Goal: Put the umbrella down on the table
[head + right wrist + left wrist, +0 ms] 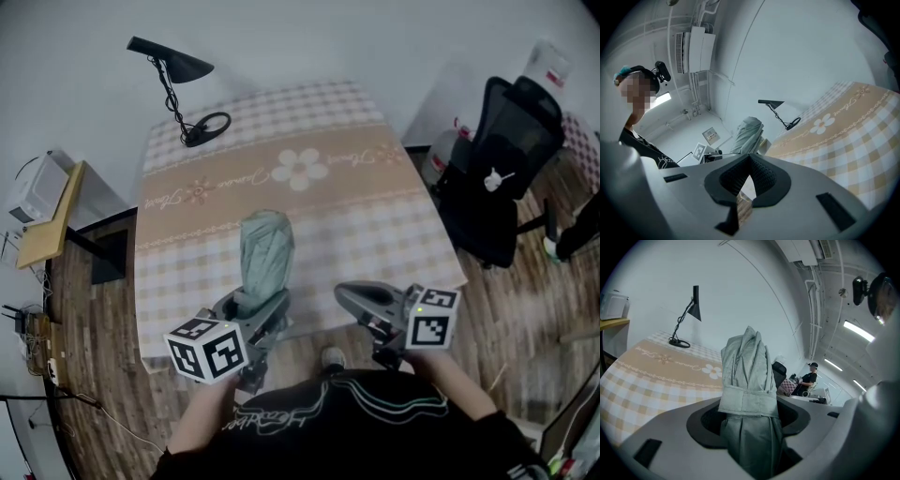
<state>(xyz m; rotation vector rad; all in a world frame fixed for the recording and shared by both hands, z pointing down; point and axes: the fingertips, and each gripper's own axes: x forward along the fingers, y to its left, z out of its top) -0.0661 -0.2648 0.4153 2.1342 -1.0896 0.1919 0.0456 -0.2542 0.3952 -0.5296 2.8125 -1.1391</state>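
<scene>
— What do we have in the left tool [751,430]?

— A pale grey-green folded fabric umbrella [748,376]. We see its canopy rolled into long pleats and bound by a flat strap of the same cloth.

— How does it sit?

— We see the jaws clamped on it just below the strap. Its rounded end sticks out beyond them, over the near part of the worktop [375,225] with its beige-and-white checked cloth and daisy band.

— Is it resting there?

— No, we see it held clear above the cloth.
</scene>
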